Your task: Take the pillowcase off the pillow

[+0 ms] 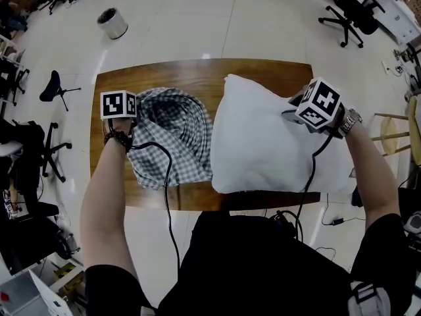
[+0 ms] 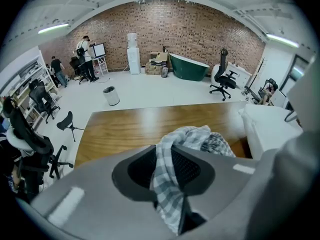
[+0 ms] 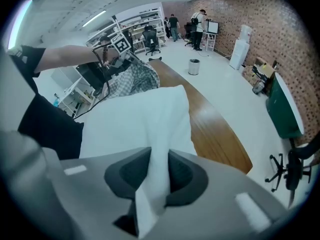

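The grey-and-white checked pillowcase [image 1: 172,131] lies bunched on the left half of the wooden table [image 1: 197,73], beside the bare white pillow [image 1: 263,140] on the right half. My left gripper [image 1: 133,116] is shut on a fold of the pillowcase [image 2: 167,184], which runs between its pads. My right gripper [image 1: 294,112] is shut on the pillow's right corner, and white fabric [image 3: 150,184] is pinched between its pads. In the right gripper view the pillow [image 3: 135,124] stretches toward the pillowcase [image 3: 134,80] and the left gripper [image 3: 120,45].
A round waste bin [image 1: 112,22] stands on the floor beyond the table. Office chairs [image 1: 346,8] stand at the far right, a black stool [image 1: 54,86] at the left, a wooden chair [image 1: 395,133] at the right edge. Cables hang from both grippers.
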Motion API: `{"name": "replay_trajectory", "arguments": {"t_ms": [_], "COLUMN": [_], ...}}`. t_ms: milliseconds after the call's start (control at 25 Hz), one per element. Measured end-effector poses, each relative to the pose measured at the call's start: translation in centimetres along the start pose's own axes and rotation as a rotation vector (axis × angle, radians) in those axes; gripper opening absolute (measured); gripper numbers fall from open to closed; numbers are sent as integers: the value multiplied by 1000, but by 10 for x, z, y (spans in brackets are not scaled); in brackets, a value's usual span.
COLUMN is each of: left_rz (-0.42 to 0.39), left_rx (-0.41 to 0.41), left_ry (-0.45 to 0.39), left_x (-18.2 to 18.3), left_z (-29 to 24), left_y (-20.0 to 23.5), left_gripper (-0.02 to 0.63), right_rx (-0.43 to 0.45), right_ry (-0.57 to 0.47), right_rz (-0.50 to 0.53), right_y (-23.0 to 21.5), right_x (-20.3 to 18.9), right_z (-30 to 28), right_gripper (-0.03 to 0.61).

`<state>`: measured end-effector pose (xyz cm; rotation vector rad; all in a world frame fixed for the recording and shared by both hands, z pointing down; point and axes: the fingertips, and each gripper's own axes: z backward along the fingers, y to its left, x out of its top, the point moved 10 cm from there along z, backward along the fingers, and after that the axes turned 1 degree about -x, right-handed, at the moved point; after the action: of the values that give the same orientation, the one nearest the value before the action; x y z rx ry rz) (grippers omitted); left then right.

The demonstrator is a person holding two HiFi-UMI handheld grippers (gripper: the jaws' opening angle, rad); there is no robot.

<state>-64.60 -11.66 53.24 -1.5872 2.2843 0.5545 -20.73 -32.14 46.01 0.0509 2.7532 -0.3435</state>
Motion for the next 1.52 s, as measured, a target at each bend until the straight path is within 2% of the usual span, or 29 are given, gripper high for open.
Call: {"name": "replay_trajectory", "arguments": {"t_ms": [40,160,200,480,920,1240,1360,1520], "left_rz": [-6,-37,-45,-97,-187,-239,-264,-318], "left_rx": [10,52,60,53,19,-32,-64,-99], "left_ry": [-11,-53,-65,-122,-177,-266,-299,-342], "left_x": [-1,-2,-2,-28,-131,-224,-239,-264], "left_z": [1,6,9,36,70,101,112,132], "left_y": [-1,-8,-13,-55,-147,-247,-276,-317], "left_gripper": [96,222,244,259,258,258,258,254], "right_rx": [-7,-41,-54,-140,-210,-251,-271,-305], "right_ry": [-14,-70,-87,-122,-233,-339,-409,-521], "right_rz": [-3,9,18,106,203,287,288,262], "right_y": [0,3,5,42,151,245,263,294], "right_x": [-1,-1,-2,-20,-73,-133,-134,-144], "right_z": [0,2,4,19,28,5,0,0], "right_gripper": [91,188,214,238,238,230,191,105]}}
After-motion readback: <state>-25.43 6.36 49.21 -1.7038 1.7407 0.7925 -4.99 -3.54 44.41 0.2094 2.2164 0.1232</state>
